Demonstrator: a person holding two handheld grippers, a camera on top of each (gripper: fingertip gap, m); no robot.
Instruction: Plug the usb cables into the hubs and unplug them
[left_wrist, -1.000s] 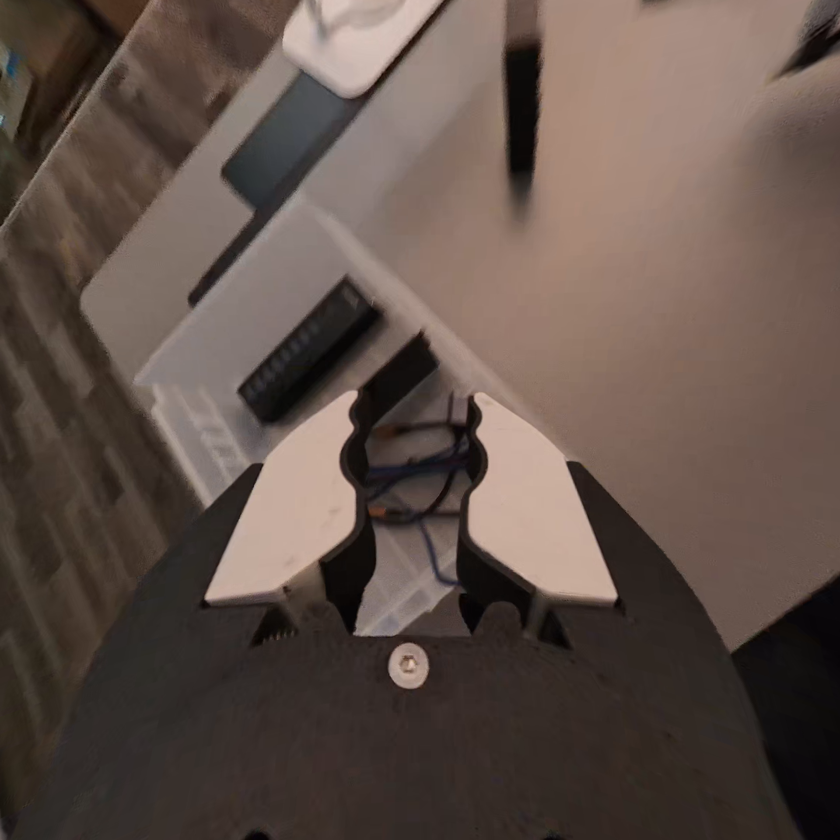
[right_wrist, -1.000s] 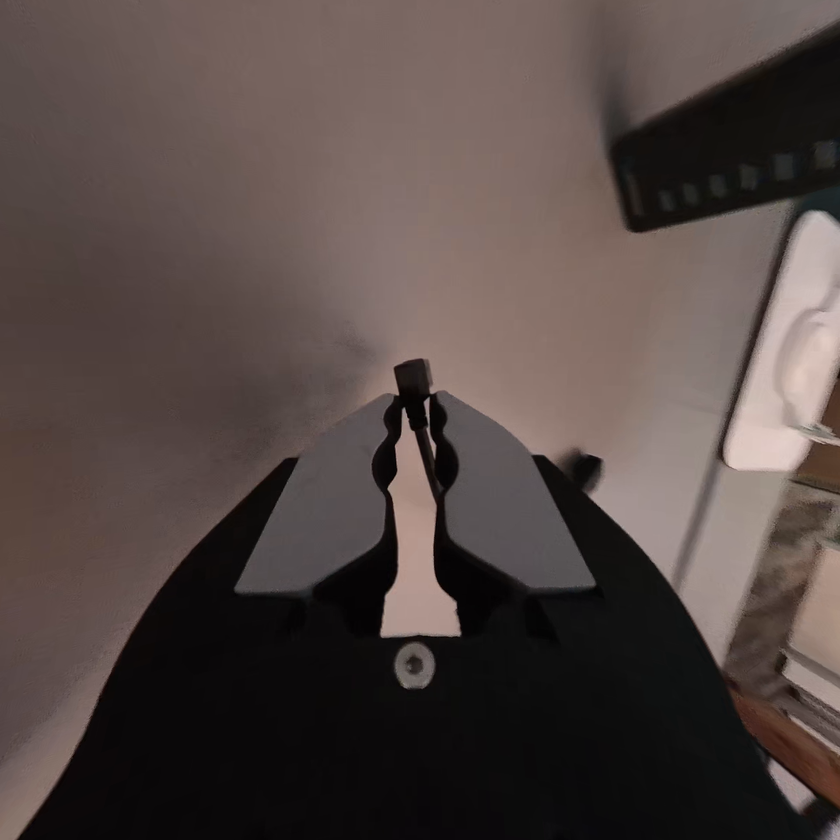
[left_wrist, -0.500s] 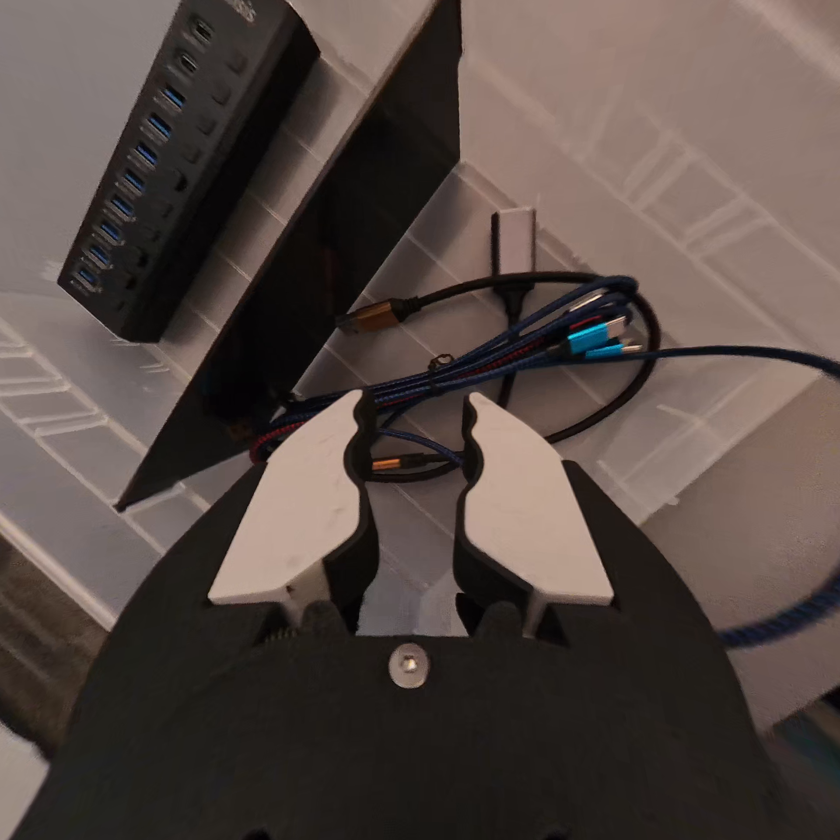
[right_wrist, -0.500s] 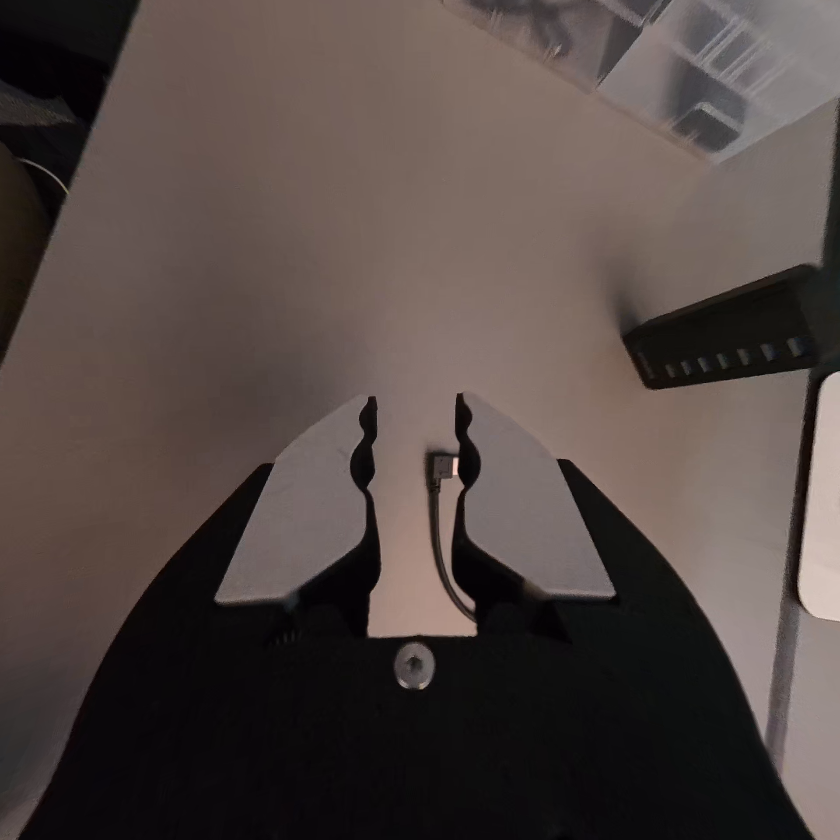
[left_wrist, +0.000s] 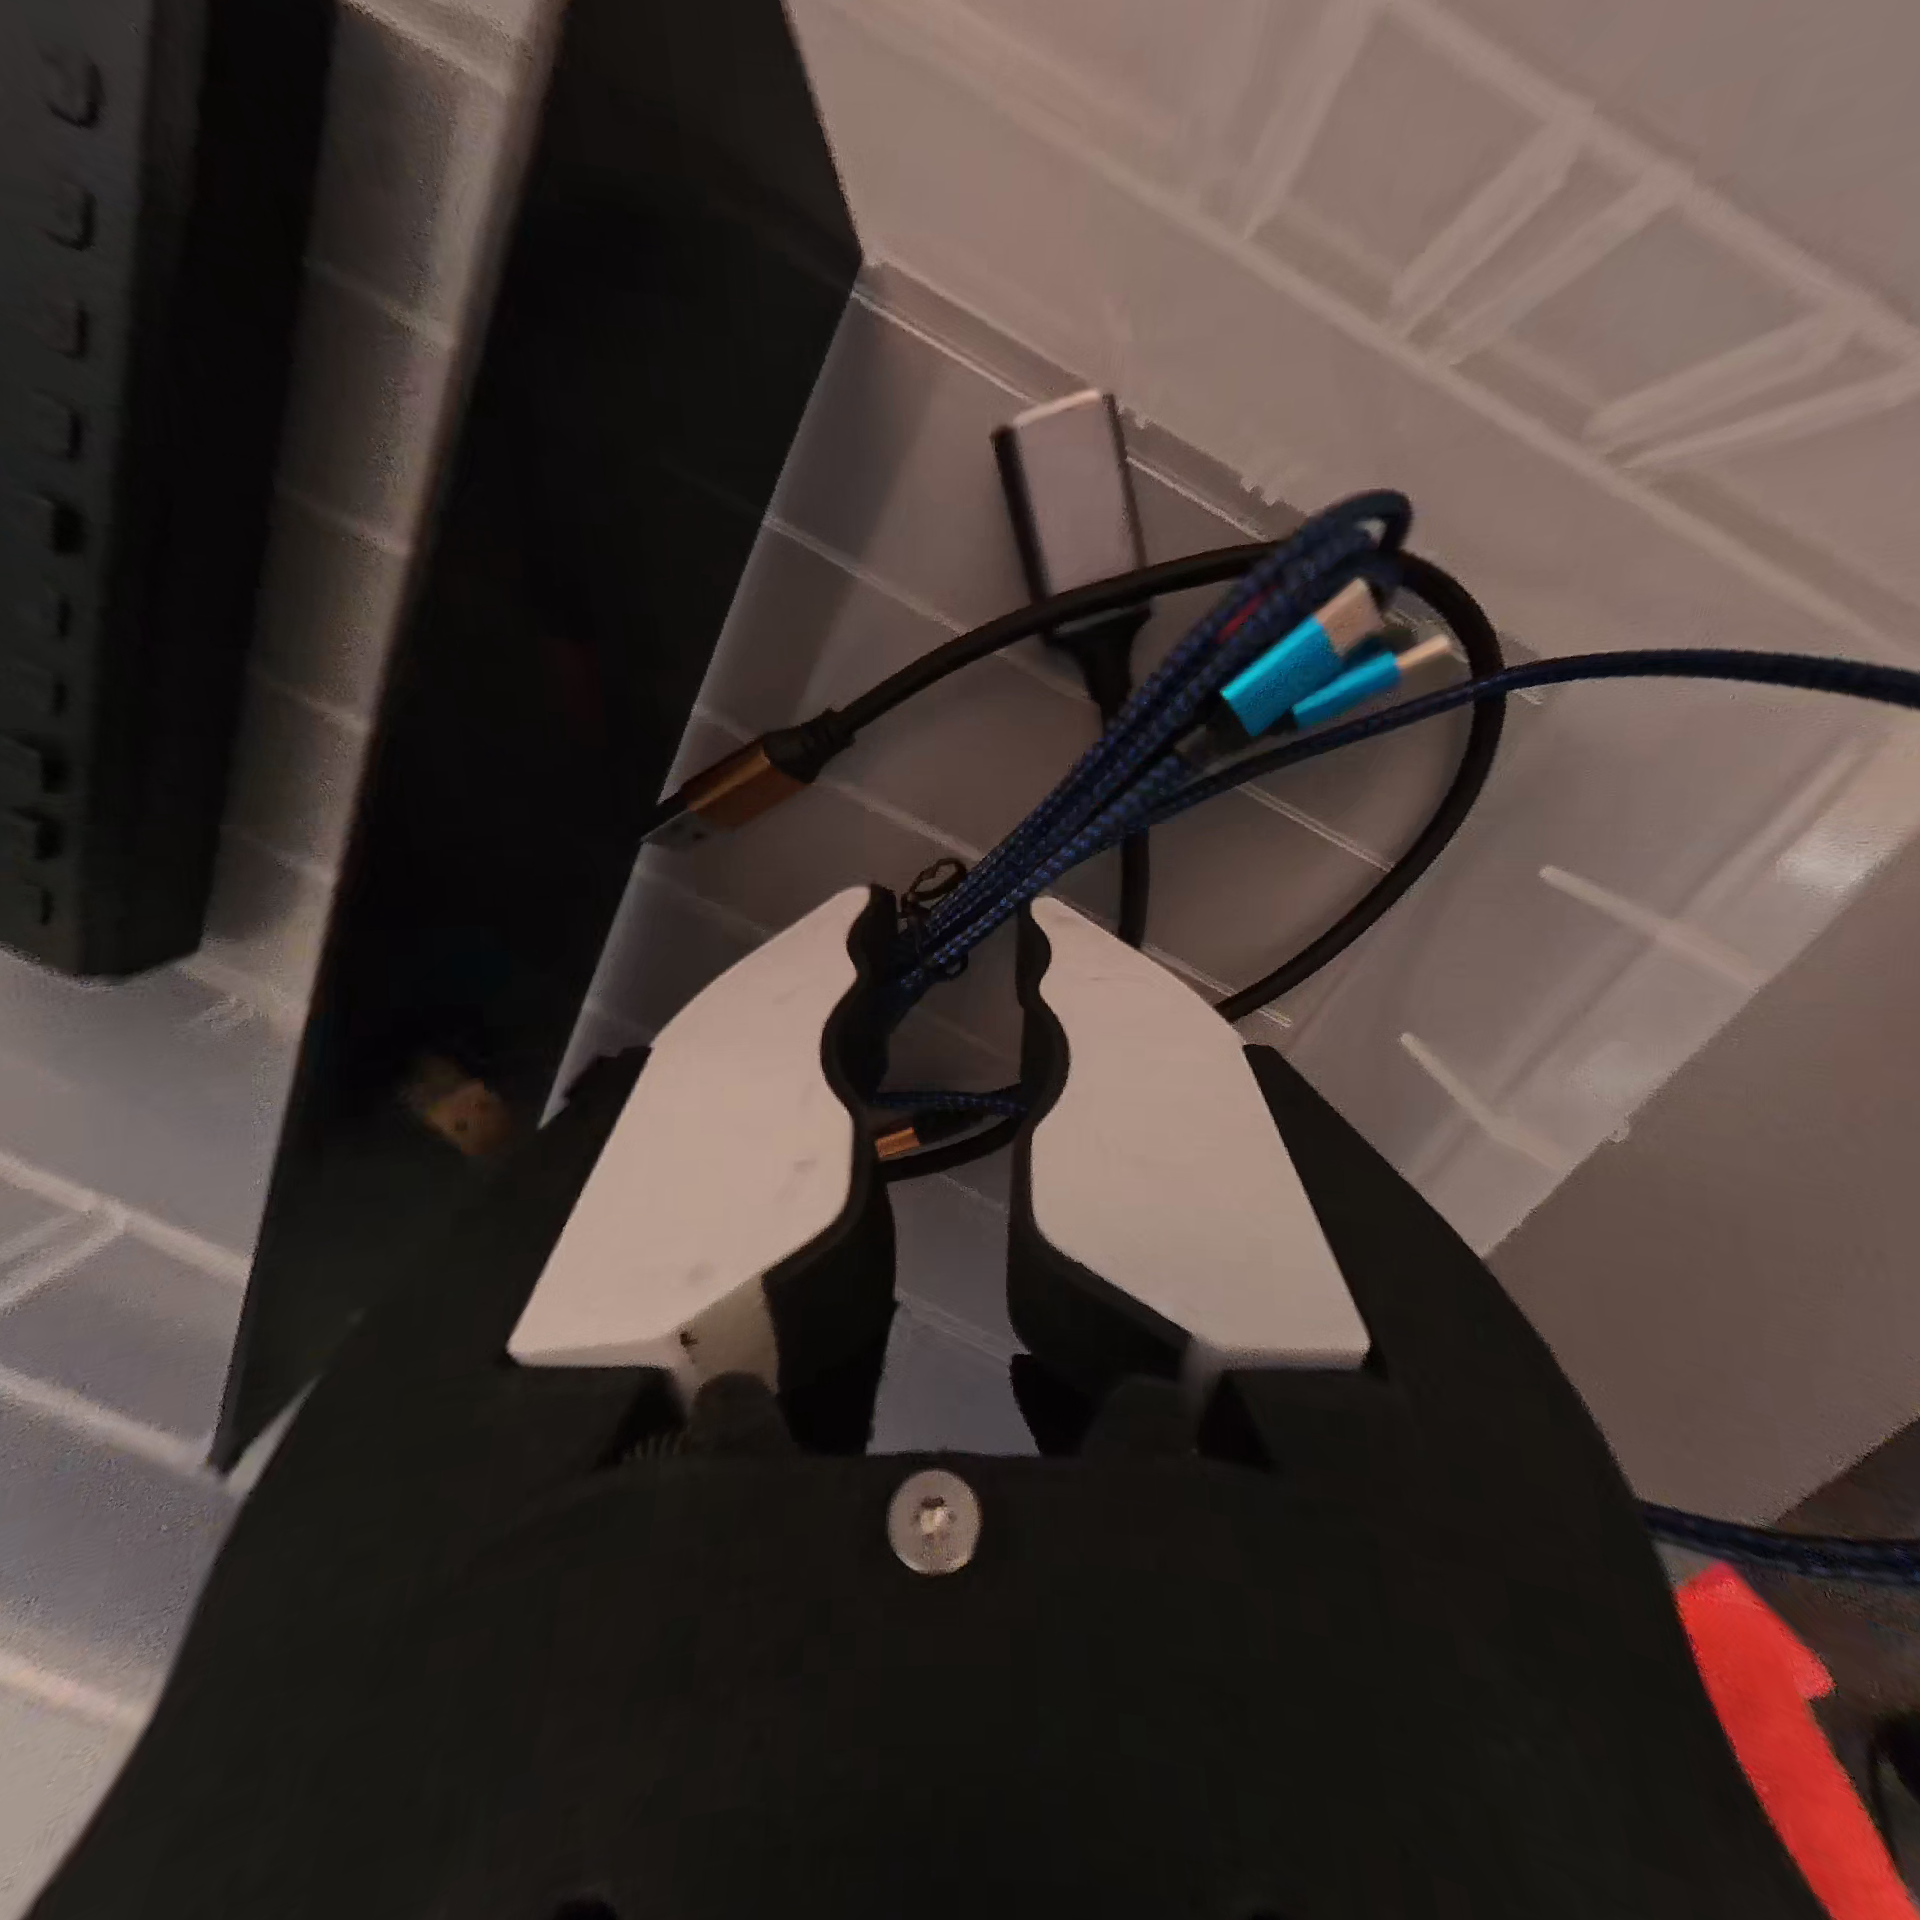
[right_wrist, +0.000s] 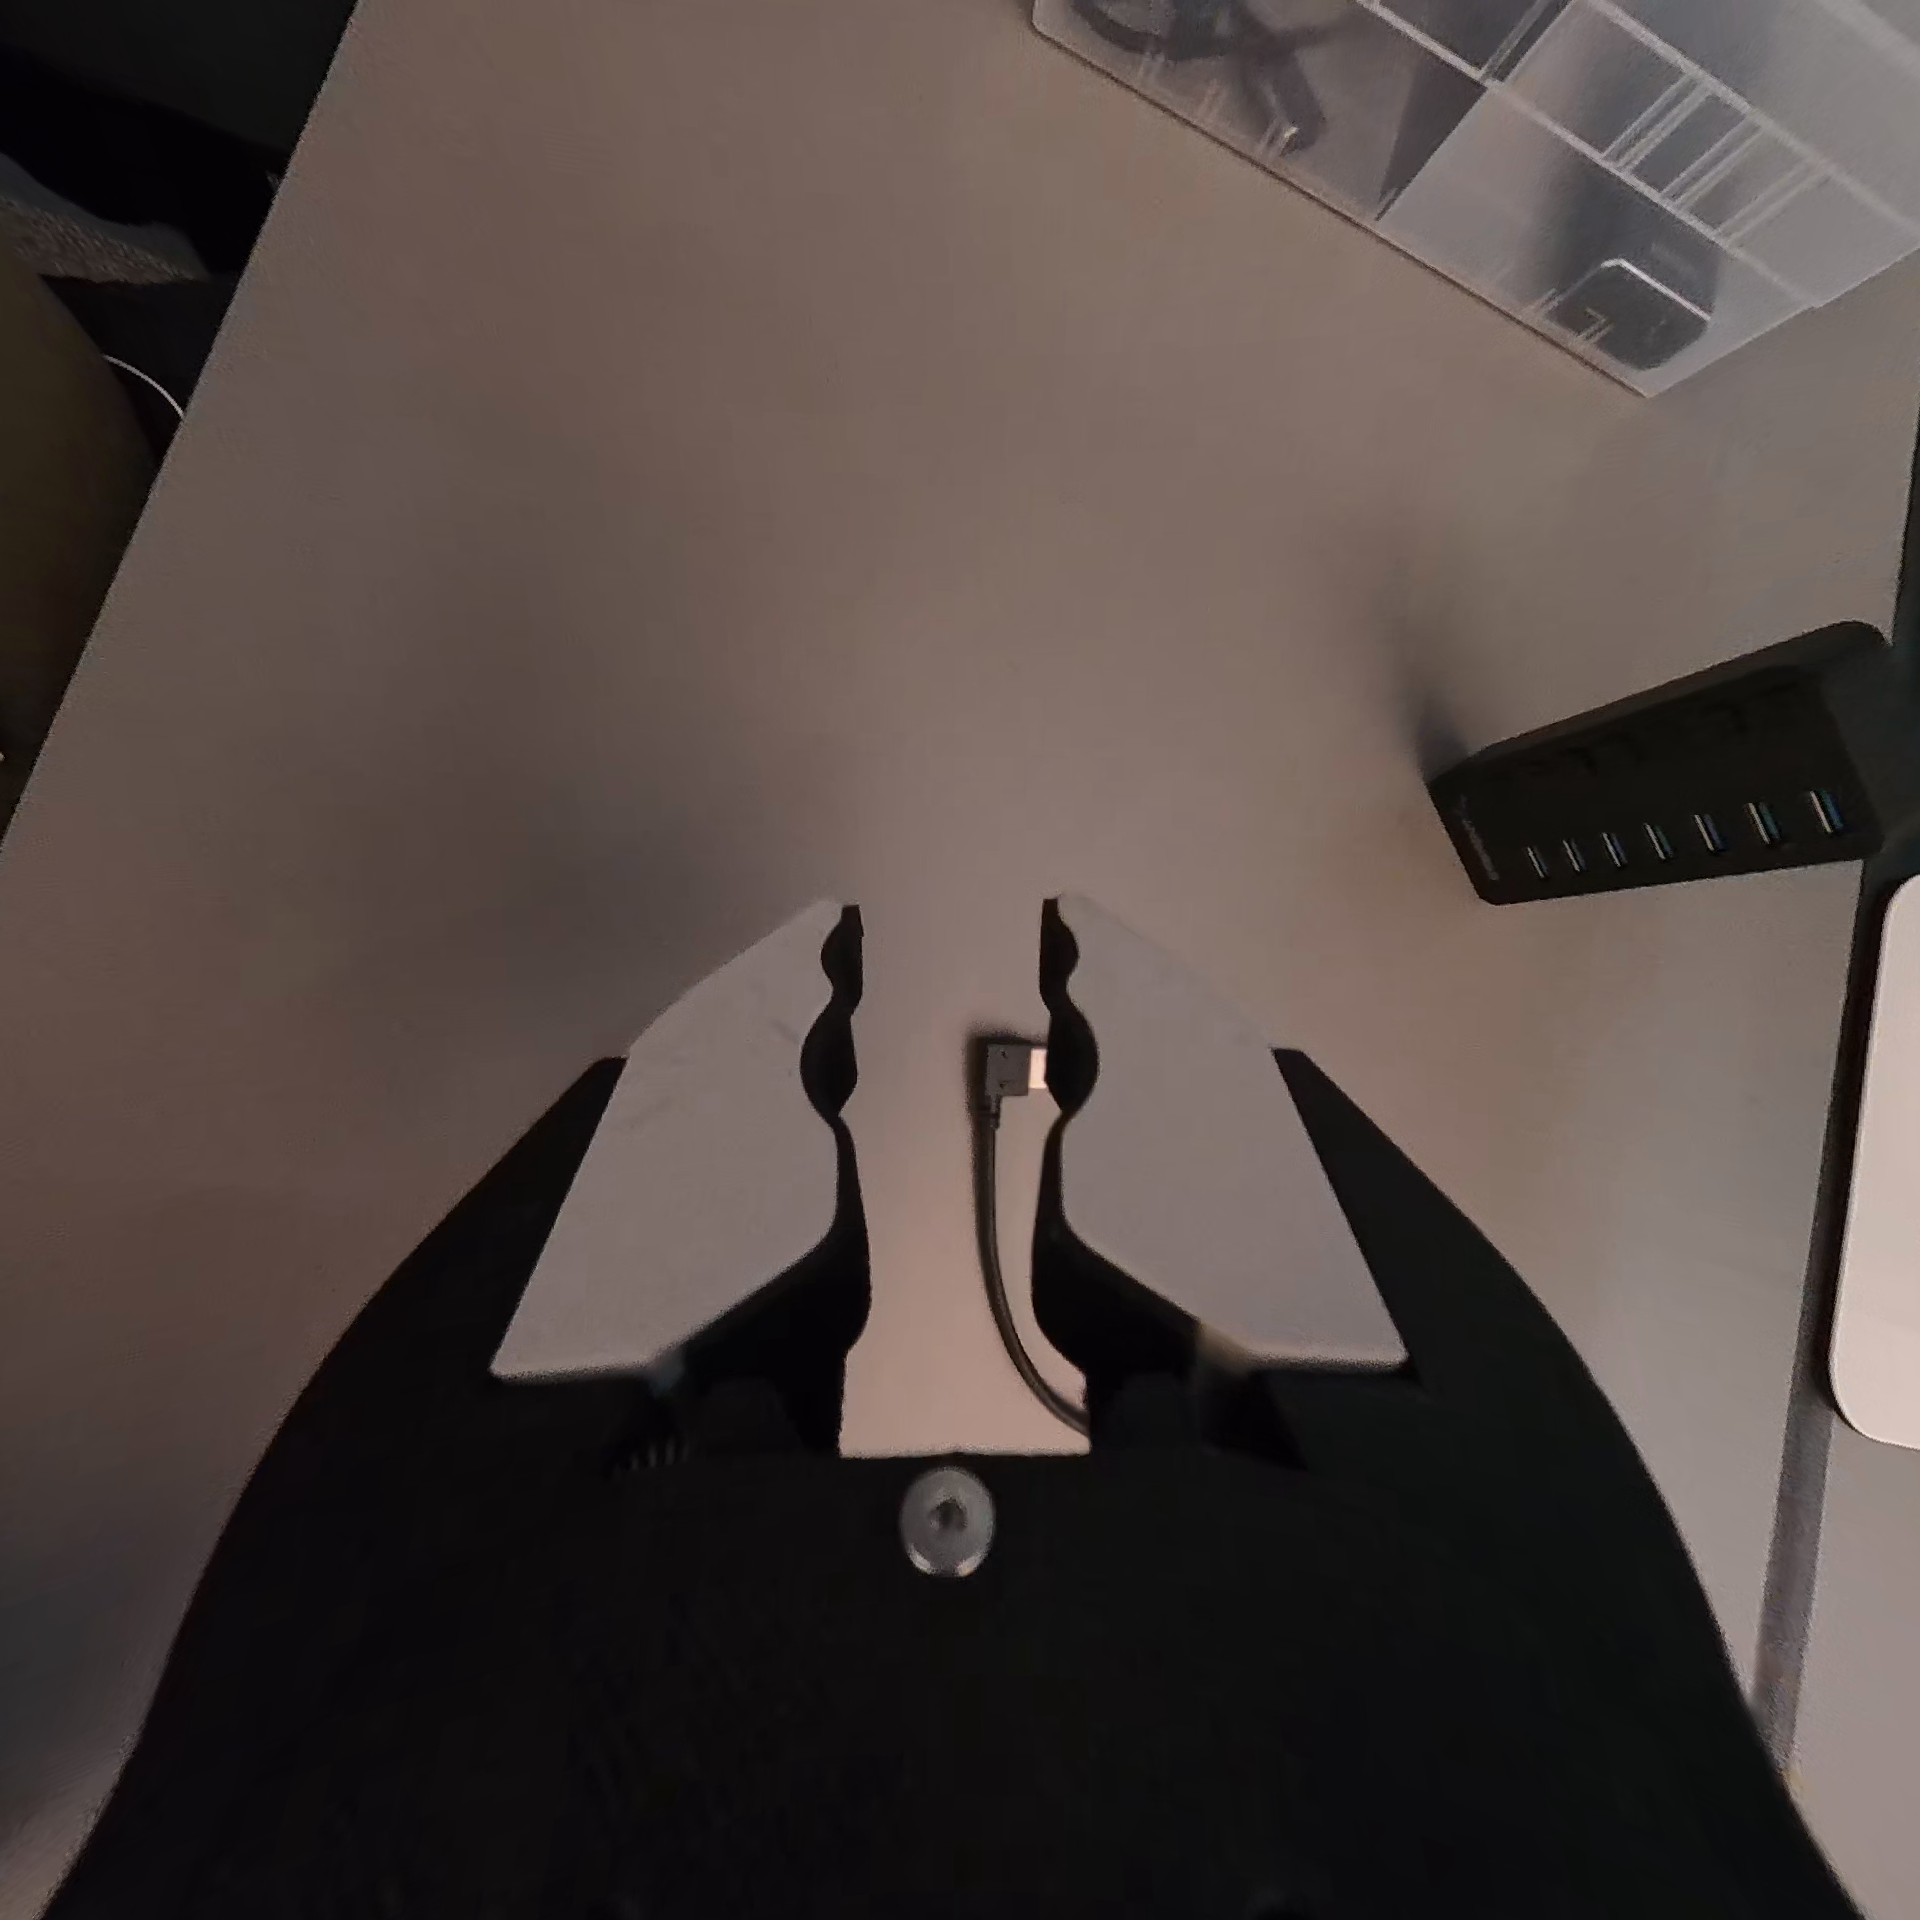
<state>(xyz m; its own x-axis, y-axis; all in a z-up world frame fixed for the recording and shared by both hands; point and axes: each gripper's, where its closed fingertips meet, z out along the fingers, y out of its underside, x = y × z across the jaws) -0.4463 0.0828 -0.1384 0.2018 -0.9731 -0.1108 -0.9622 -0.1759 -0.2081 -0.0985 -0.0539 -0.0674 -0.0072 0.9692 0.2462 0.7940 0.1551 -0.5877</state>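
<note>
In the left wrist view my left gripper (left_wrist: 951, 925) is low over a clear plastic bin (left_wrist: 1351, 312). Its jaws are narrowly apart on either side of a blue braided cable bundle (left_wrist: 1091, 790), which rests against the left finger. The bundle ends in cyan plugs (left_wrist: 1299, 665). A black cable with a gold plug (left_wrist: 748, 779) and a grey adapter (left_wrist: 1070, 499) lie beside it. A black hub (left_wrist: 62, 520) stands at the far left. In the right wrist view my right gripper (right_wrist: 951, 920) is open and empty. A black cable with an angled plug (right_wrist: 1008, 1075) lies on the table (right_wrist: 727, 520) between its fingers. Another black hub (right_wrist: 1662, 800) sits at the right.
A dark panel (left_wrist: 582, 520) stands in the bin between the hub and the cables. A red strip (left_wrist: 1766, 1714) lies at the lower right. In the right wrist view a clear compartment bin (right_wrist: 1558, 156) sits at the far right corner and a white device (right_wrist: 1881, 1143) at the right edge. The black hub (left_wrist: 62, 520) lies some 12 cm from my left tips, 40 cm from my right tips.
My left gripper moved down into the bin and its jaws narrowed around the blue bundle. My right gripper opened, let go of the black cable and left it on the table.
</note>
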